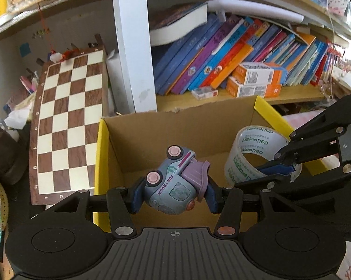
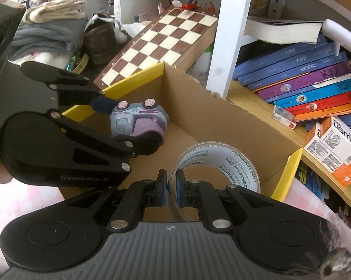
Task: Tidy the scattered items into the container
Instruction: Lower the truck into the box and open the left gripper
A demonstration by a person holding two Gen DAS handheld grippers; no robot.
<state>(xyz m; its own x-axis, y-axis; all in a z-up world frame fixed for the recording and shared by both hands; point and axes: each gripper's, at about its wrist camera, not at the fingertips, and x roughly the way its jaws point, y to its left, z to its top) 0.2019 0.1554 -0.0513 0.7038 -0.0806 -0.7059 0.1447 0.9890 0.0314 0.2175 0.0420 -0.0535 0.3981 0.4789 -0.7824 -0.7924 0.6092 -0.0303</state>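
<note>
An open cardboard box (image 1: 152,135) with yellow outer sides stands in front of a bookshelf; it also shows in the right wrist view (image 2: 210,116). My left gripper (image 1: 174,194) is shut on a grey and purple toy truck (image 1: 173,182), held on its side above the box; the truck also shows in the right wrist view (image 2: 138,120). My right gripper (image 2: 170,189) is shut on the wall of a clear tape roll (image 2: 217,163), held over the box's right part. The roll (image 1: 252,154) and the right gripper (image 1: 280,170) also show in the left wrist view.
A chessboard (image 1: 68,121) leans left of the box. A white shelf post (image 1: 133,46) stands behind the box. Slanted books (image 1: 222,53) and orange boxes (image 1: 254,81) fill the shelf. Folded clothes (image 2: 47,28) and a brown shoe (image 2: 100,39) lie at the far left.
</note>
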